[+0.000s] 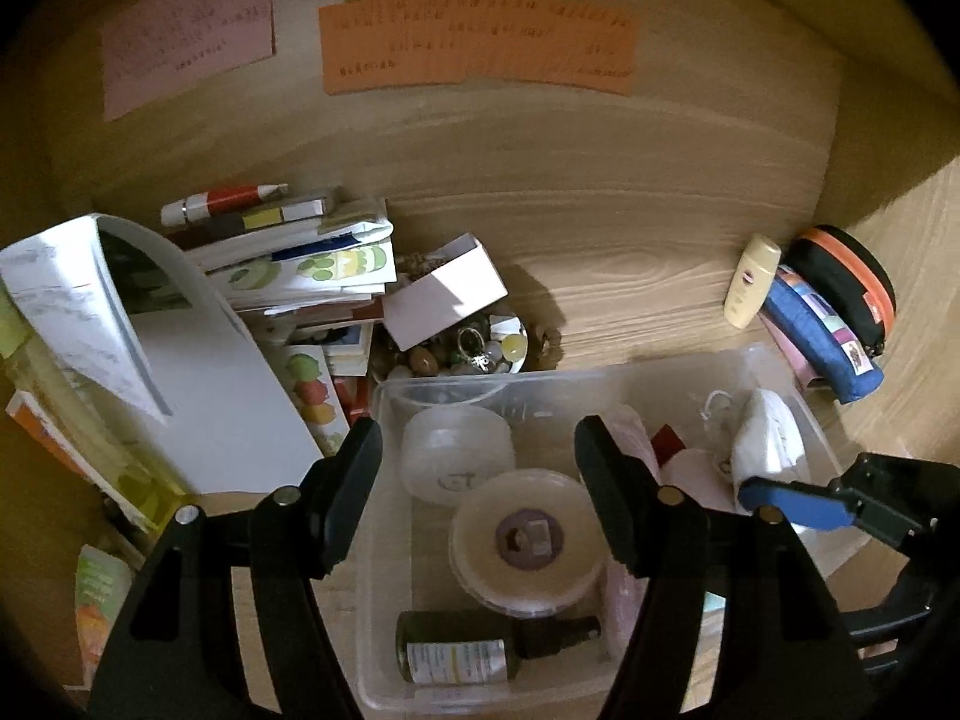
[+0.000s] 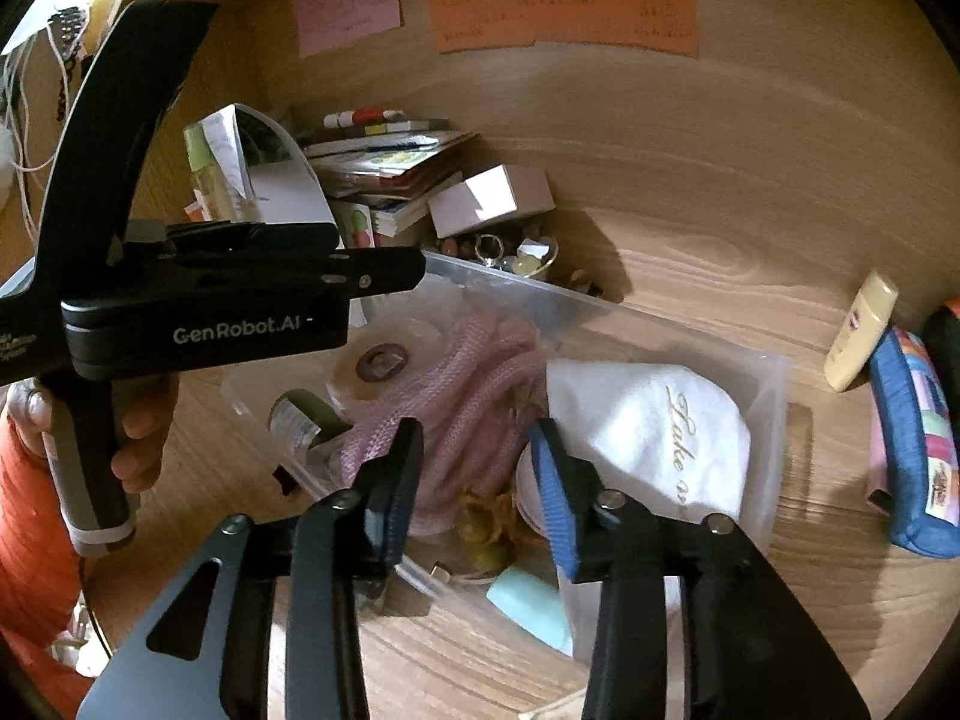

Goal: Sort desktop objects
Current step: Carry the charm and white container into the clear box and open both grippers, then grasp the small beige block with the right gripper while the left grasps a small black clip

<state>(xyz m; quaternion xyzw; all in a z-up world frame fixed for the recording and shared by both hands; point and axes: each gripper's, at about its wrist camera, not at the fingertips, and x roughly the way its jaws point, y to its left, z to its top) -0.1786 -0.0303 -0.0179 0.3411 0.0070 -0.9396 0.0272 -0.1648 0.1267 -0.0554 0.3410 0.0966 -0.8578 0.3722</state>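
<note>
Both grippers hang above the clear box (image 1: 798, 402) with jaws spread and holding nothing: the left gripper (image 1: 480, 492) over a round jar (image 1: 528, 540), the right gripper (image 2: 477, 480) over a pink cord (image 2: 474, 384).

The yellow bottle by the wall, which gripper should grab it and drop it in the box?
Probably the right gripper. The yellow bottle stands on its side of the clear box, and it is open and empty. The left gripper hangs over the box's far side.
</note>
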